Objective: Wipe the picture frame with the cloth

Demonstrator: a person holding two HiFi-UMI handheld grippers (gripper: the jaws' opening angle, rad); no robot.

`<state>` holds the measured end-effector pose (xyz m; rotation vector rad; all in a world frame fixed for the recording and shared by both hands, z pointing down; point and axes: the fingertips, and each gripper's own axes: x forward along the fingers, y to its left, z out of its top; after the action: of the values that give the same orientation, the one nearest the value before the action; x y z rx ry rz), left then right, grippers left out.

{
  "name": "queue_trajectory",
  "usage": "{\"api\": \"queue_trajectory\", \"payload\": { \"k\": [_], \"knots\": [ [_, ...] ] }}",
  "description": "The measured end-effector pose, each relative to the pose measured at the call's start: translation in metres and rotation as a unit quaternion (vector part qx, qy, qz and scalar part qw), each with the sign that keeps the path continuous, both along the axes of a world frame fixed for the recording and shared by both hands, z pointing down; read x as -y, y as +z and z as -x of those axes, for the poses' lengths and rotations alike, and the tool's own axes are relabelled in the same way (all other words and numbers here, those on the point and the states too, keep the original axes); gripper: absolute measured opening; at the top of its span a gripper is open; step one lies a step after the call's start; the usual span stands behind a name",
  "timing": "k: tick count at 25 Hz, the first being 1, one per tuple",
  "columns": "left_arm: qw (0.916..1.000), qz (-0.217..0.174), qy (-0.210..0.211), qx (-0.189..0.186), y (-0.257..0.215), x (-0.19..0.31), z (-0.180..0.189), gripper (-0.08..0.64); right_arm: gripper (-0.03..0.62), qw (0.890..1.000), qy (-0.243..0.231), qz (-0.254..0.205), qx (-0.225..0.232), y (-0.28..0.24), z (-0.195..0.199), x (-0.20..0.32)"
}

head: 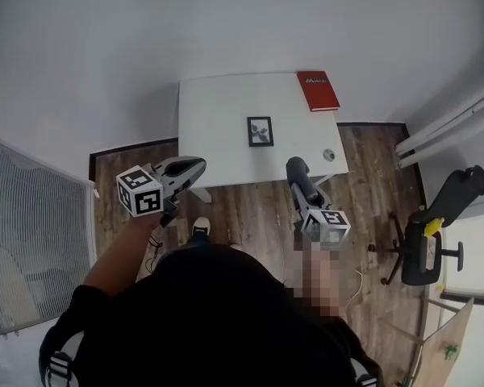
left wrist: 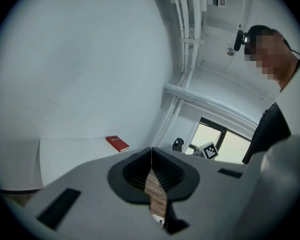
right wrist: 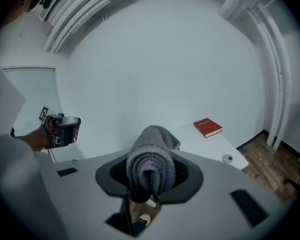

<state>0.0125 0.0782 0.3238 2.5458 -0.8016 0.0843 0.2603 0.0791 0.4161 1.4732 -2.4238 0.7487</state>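
Head view: I've got both arms fwd, short of the table (head: 218, 119); picture frame (head: 260, 131) sits mid-table, apart from both. Left gripper view: left gripper (left wrist: 151, 156) jaws together, empty, near level. Right gripper view: right gripper (right wrist: 151, 173) clamped on grey cloth (right wrist: 150, 154), tilted down.

The left hand-held gripper (left wrist: 151, 156), jaws together, faces a red book (left wrist: 117, 143) on a white table (left wrist: 65, 156).

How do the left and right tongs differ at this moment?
The left tongs are shut on nothing; the right tongs are shut on a grey cloth. In the head view the left tongs show at the table's near-left corner, the right tongs toward its near-right corner. Both point toward the table, clear of the picture frame.
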Motion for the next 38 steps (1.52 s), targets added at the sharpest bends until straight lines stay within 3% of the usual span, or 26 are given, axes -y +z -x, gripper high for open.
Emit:
{"api": "queue_trajectory", "payload": {
  "k": [4,15,26,38],
  "knots": [
    [0.9997,0.0,0.019,0.015,0.011,0.002,-0.008,0.011,0.109,1.0,0.012,0.009,-0.004,0.008,-0.005,-0.003],
    [0.9991,-0.006,0.043,0.0,0.02,0.042,-0.017,0.011,0.109,0.999,0.036,0.019,-0.033,0.004,-0.013,0.01],
    [0.999,0.013,0.04,-0.015,0.043,0.092,0.033,0.011,0.109,0.998,0.033,0.02,-0.057,0.0,0.037,0.055],
    [0.996,0.003,0.085,-0.027,0.039,0.144,0.058,0.011,0.109,0.995,0.07,0.019,-0.067,-0.018,0.062,0.082]
  ]
}}
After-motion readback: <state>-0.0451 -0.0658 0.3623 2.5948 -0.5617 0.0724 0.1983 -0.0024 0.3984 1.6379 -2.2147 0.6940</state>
